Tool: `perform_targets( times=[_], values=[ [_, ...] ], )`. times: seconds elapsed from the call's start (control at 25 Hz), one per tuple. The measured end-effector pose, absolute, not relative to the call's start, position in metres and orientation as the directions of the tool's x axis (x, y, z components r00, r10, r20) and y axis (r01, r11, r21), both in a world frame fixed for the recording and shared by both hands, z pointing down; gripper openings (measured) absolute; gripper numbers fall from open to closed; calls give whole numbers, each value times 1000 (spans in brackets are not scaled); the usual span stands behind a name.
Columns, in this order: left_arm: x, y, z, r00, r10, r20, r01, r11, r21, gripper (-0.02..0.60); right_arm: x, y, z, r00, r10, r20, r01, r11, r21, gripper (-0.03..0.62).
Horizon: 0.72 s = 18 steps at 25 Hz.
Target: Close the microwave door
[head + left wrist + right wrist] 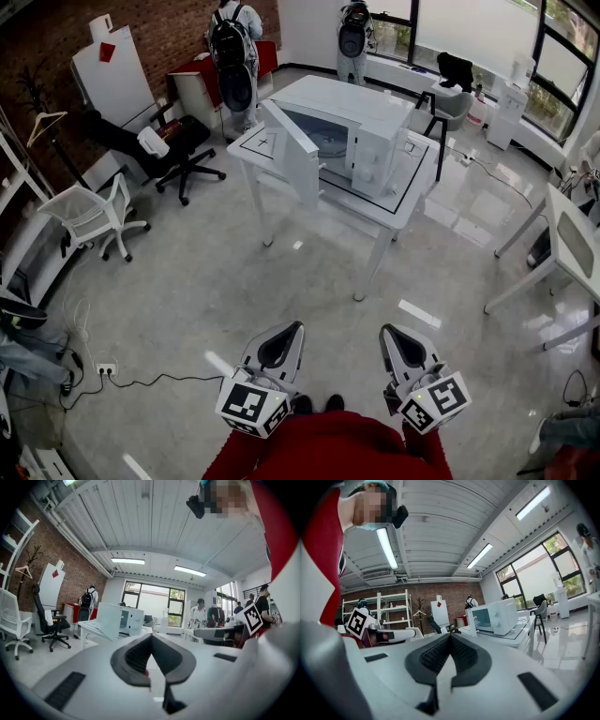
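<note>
A white microwave (352, 127) stands on a white table (398, 208) several steps ahead of me, its door (292, 148) swung wide open toward the left. The left gripper view has the microwave (125, 619) small in the distance, and so does the right gripper view, where the microwave (494, 616) is at the right. My left gripper (277, 349) and right gripper (403, 349) are held low and close to my body, far from the table. Both are shut with nothing between the jaws.
A black office chair (178, 148) and a white chair (94, 214) stand at the left. Another white table (570, 246) is at the right. A cable and power strip (106, 369) lie on the floor to my left. People stand at the back of the room.
</note>
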<state>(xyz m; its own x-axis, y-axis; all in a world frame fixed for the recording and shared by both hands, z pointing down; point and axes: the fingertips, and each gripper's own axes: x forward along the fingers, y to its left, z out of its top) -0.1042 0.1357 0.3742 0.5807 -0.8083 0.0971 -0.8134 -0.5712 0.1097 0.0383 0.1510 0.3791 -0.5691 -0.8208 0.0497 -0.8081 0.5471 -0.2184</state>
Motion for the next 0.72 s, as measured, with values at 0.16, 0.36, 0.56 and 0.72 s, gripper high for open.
perform_targets(
  times=[0.16, 0.36, 0.56, 0.72],
  values=[
    [-101, 137, 375, 587, -803, 103, -809, -578, 107, 9, 41, 152, 381, -564, -825, 49, -811, 541, -222, 12],
    [-98, 139, 375, 587, -803, 100, -809, -579, 102, 9, 43, 155, 384, -565, -823, 54, -811, 542, -222, 12],
    [-98, 139, 376, 584, -806, 102, -812, -575, 100, 9, 44, 156, 383, -567, -822, 52, -809, 545, -221, 12],
    [-97, 138, 378, 576, -811, 100, -817, -567, 106, 9, 48, 157, 378, -576, -817, 13, -797, 558, -229, 12]
  ],
)
